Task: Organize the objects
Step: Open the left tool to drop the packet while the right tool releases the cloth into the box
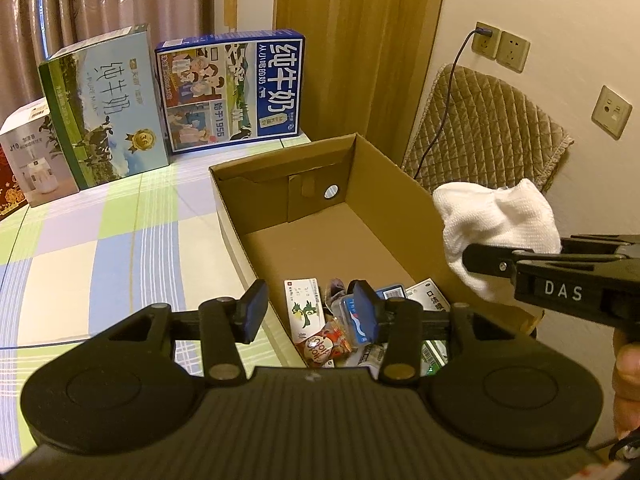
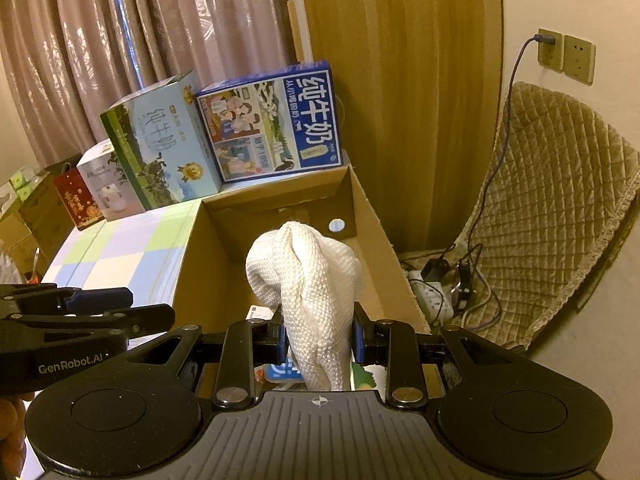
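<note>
Left wrist view: we find our left gripper [image 1: 311, 310] spread empty over the cardboard box [image 1: 384, 184] at the table's right edge, while right wrist view shows our right gripper [image 2: 319, 338] clamping the white cloth [image 2: 316, 284] above that box.

One open cardboard box [image 1: 280, 184], one white cloth [image 1: 496, 224], two milk cartons (a green one [image 1: 108, 104] and a blue one [image 1: 232, 88]), one white humidifier box [image 1: 36, 156], one red gift box [image 2: 78, 200], two grippers, and several small packets [image 1: 320, 320] too jumbled to count
</note>
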The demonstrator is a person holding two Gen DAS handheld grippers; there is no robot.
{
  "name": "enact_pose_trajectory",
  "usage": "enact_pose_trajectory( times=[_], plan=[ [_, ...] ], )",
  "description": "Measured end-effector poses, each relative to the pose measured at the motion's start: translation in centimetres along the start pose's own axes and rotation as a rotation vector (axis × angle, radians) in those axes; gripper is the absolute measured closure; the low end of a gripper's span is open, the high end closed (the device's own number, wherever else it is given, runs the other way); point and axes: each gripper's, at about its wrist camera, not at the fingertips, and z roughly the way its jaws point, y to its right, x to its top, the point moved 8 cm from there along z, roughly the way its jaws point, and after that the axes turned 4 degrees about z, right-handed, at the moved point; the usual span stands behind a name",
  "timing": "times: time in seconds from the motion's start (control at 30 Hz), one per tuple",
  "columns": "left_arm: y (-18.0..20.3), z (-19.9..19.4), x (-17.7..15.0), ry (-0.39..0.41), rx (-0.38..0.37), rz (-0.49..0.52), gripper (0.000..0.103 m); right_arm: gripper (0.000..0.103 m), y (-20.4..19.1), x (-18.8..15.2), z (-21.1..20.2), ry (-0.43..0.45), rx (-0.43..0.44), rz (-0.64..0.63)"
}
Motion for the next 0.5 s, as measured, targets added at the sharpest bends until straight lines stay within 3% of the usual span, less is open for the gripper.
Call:
enact_pose_trajectory(
  times=[0.27, 0.33, 0.4, 0.5],
  plan=[
    [-0.6, 0.4, -0.2, -0.006, 0.004, -0.013, 0.059, 0.075, -0.3, 0.4, 1.4, -0.030, 0.029, 0.023],
    [-0.8, 0.4, -0.3, -0.007, 0.009, -0.018, 0.057, 0.045, -0.2, 0.6, 1.6, -0.026, 0.045, 0.052],
    [-1.1, 0.3, -0.5, -0.009, 0.013, -0.025, 0.055, 0.039, 0.1, 0.9, 1.4, -0.010, 0.050, 0.074],
    [-1.6, -0.1, -0.9, -0.008, 0.017, -0.038, 0.049, 0.038, 0.5, 1.0, 0.7, -0.001, 0.053, 0.088]
  ],
)
